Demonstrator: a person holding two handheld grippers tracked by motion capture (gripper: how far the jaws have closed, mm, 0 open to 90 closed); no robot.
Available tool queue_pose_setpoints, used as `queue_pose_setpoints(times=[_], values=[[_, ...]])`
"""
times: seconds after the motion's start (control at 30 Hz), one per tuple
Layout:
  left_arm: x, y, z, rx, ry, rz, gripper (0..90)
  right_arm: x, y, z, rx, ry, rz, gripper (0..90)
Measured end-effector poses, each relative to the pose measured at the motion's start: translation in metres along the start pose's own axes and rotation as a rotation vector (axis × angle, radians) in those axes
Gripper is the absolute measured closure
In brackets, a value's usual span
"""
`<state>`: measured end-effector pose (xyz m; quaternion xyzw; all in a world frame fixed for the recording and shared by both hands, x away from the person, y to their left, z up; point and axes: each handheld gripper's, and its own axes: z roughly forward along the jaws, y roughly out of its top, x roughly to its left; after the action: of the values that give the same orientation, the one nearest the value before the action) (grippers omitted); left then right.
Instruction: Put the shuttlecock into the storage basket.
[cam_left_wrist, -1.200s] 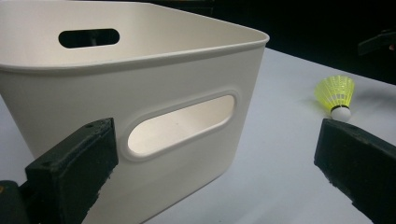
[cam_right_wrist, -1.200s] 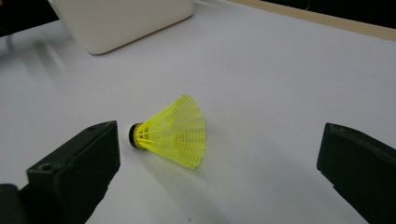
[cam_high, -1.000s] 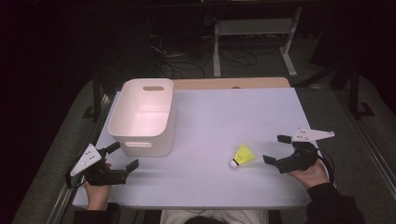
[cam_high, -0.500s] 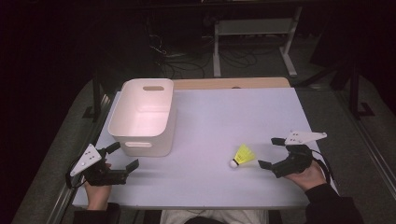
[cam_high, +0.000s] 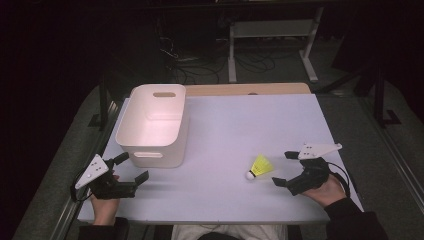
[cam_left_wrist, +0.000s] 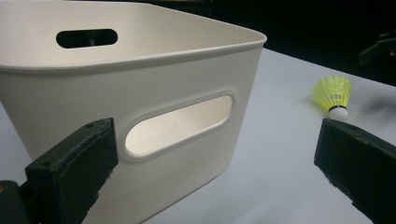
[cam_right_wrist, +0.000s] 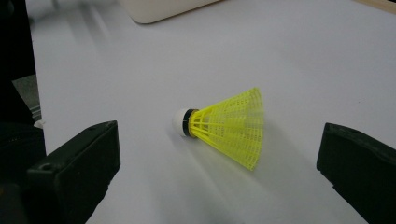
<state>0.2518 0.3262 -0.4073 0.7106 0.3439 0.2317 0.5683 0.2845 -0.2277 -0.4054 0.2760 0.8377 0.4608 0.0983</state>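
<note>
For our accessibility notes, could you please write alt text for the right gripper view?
A yellow shuttlecock lies on its side on a white table, its white cork pointing left, between the open right tool's two black jaws.

Setting: lab or test bay, as I read it from my feed. Evidence: white table (cam_high: 225, 130) with a bare wooden strip (cam_high: 247, 89) along its far edge, set under strong light in an otherwise dark room; loose cables (cam_high: 185, 67) on the floor behind; white metal desk frame (cam_high: 272, 35) beyond; grey floor matting (cam_high: 390, 150) alongside.
</note>
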Motion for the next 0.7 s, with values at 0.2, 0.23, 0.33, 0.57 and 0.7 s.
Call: queue_pose_setpoints(times=[0.2, 0.23, 0.33, 0.57, 0.7], values=[[0.0001, 0.0000, 0.0001, 0.001, -0.002, 0.000, 0.0, 0.0015, 0.0004, 0.0033, 0.035, 0.046, -0.009, 5.0], [0.0001, 0.0000, 0.0001, 0.001, -0.002, 0.000, 0.0, 0.0015, 0.0004, 0.0033, 0.035, 0.046, -0.009, 5.0], [-0.0001, -0.0001, 0.0000, 0.002, -0.004, 0.000, 0.0, 0.0014, 0.0003, 0.0040, 0.048, 0.072, -0.006, 8.8], [-0.0001, -0.0001, 0.0002, 0.003, -0.005, -0.001, 0.0, 0.0014, 0.0012, 0.0062, 0.079, 0.086, -0.005, 15.8], [-0.0004, -0.0002, 0.0004, 0.002, -0.006, -0.004, 0.0, 0.0003, 0.0012, 0.0068, 0.089, 0.088, 0.002, 20.5]])
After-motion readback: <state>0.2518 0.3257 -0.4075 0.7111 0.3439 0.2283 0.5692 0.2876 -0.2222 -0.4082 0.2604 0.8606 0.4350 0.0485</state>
